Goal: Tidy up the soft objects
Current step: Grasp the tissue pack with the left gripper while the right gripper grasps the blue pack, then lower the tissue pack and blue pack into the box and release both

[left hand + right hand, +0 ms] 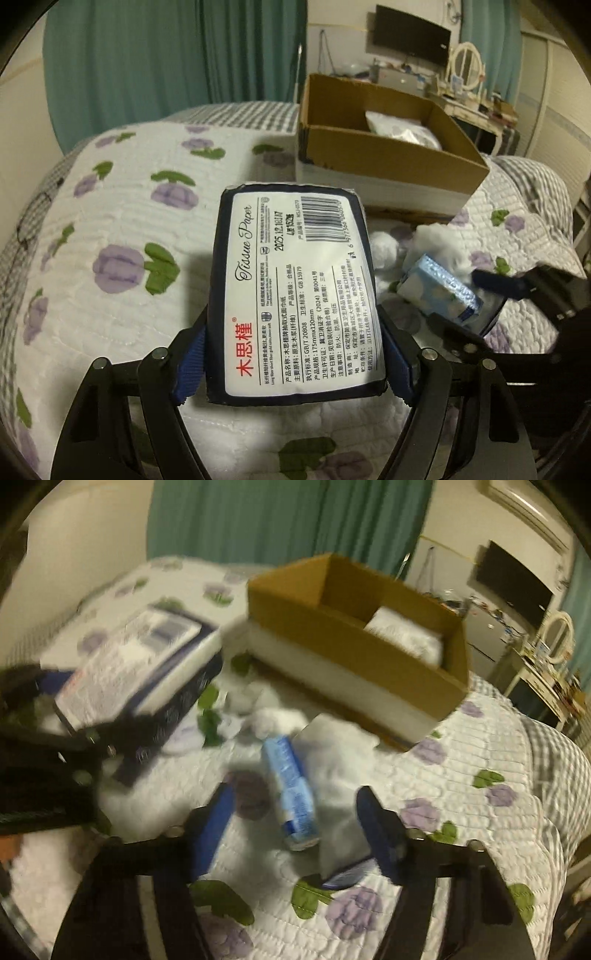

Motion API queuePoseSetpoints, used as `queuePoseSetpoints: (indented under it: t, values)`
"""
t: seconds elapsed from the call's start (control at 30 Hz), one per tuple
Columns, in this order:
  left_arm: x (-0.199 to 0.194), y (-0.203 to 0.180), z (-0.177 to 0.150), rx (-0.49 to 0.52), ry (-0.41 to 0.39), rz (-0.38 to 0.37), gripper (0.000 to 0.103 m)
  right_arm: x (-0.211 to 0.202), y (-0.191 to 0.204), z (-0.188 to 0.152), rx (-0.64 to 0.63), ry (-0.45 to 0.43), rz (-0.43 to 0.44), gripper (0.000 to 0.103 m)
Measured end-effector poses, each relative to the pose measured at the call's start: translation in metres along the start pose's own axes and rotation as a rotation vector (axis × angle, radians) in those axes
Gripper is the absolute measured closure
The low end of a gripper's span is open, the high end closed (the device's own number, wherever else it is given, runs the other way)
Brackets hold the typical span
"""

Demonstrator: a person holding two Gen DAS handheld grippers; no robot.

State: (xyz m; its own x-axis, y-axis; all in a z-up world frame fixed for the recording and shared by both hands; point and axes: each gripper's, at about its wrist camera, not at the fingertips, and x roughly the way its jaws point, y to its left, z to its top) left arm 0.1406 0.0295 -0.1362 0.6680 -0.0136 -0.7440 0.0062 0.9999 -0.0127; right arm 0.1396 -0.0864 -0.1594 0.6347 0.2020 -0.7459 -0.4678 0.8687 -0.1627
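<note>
Between left gripper (291,354) jaws, navy-edged tissue-paper pack (295,295) clamped; right gripper (295,814) spread over blue packet (293,790). Next: carry to brown cardboard box (402,155), one o'clock.

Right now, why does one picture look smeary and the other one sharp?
The right wrist view is motion-blurred, smearing the cardboard box and blue packet; the left wrist view is sharp, so print on the tissue pack reads clearly, though fisheye bends the bed's edges.
</note>
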Motion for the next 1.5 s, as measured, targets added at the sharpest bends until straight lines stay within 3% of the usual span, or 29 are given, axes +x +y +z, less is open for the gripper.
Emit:
queuePoseSetpoints:
  t: [0.13, 0.23, 0.5, 0.67, 1.1, 1.27, 1.5]
  values:
    - [-0.001, -0.001, -0.003, 0.002, 0.002, -0.013, 0.024, 0.022, 0.005, -0.005, -0.025, 0.064, -0.007, 0.077]
    - [-0.003, -0.004, -0.005, 0.014, -0.004, -0.016, 0.024, 0.021, 0.005, -0.009, -0.024, 0.067, -0.003, 0.083]
    - [-0.018, -0.010, 0.000, 0.041, -0.020, -0.030, 0.024, -0.002, 0.002, -0.015, 0.026, 0.042, 0.029, 0.087]
    - [-0.045, -0.014, 0.007, 0.065, -0.048, -0.050, 0.024, -0.041, -0.006, -0.004, 0.059, -0.038, 0.023, 0.087]
    - [-0.135, -0.015, 0.081, 0.100, -0.273, -0.109, 0.024, -0.154, -0.037, 0.061, 0.086, -0.267, -0.013, 0.087]
    - [-0.132, -0.019, 0.118, 0.103, -0.299, -0.124, 0.024, -0.167, -0.053, 0.088, 0.103, -0.308, -0.030, 0.087]
    - [-0.085, -0.030, 0.163, 0.119, -0.278, -0.095, 0.024, -0.150, -0.084, 0.133, 0.152, -0.311, -0.048, 0.087]
